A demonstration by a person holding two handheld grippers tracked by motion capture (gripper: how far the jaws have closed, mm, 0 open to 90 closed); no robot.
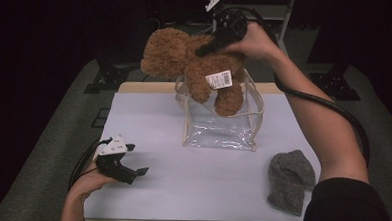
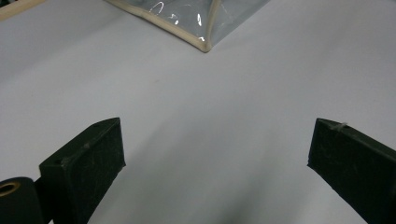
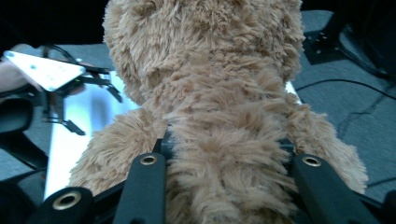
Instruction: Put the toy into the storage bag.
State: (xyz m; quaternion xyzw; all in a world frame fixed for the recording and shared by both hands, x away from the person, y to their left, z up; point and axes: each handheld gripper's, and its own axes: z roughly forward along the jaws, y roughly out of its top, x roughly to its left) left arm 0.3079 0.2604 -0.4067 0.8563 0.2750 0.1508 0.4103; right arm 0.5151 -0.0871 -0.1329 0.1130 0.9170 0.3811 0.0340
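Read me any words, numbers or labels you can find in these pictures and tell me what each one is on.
White tag on the brown teddy bear: it carries a barcode and small print, too small and blurred to read.
Clear bag, grey knitted cloth, table and the two grippers: no readable text on any of them.
So nothing here can be quoted word for word.

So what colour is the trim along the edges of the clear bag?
Cream or beige trim on the clear bag, best seen in the left gripper view.
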